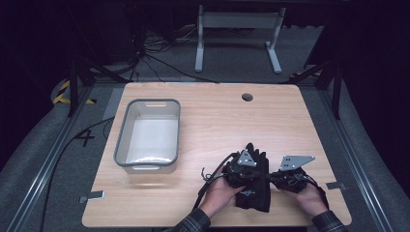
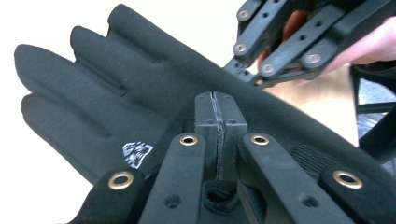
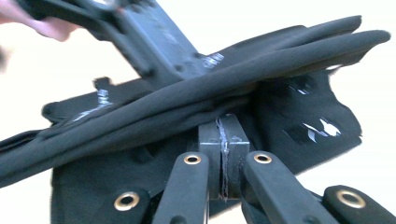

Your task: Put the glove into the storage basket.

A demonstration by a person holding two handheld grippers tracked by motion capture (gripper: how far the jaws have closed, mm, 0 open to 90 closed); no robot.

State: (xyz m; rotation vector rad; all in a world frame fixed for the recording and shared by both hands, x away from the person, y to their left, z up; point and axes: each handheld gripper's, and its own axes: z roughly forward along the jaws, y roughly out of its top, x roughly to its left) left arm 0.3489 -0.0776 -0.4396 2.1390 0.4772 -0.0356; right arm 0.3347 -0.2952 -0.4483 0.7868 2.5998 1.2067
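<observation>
Near the front edge of the bench (image 1: 217, 121), well right of the bin (image 1: 147, 137): black gloves (image 1: 255, 181), fingers pointing away from the person, cuffs toward the front edge. Left tongs (image 1: 250, 170) on the gloves' left side, right tongs (image 1: 271, 175) on their right side, both pinching fabric, with a hand behind each. Seen from the left tongs' own camera: left tongs (image 2: 217, 123) with jaws pressed together, clamped on a fold of the top glove (image 2: 140, 98) near its palm, a small white logo (image 2: 137, 153) just left of the jaws, four glove fingers spread off to the upper left. Beyond the gloves there, right tongs (image 2: 254, 77) coming in from the upper right, tips touching the fabric edge. Seen from the right tongs' own camera: right tongs (image 3: 223, 135) likewise shut tight on a bunched ridge of glove (image 3: 187, 105) fabric, a second glove (image 3: 299, 126) with white markings lying under it, left tongs (image 3: 154, 51) dark and blurred across the upper left, biting the same ridge. Bin grey, with a pale floor, standing at the bench's left half, well apart from the gloves.
</observation>
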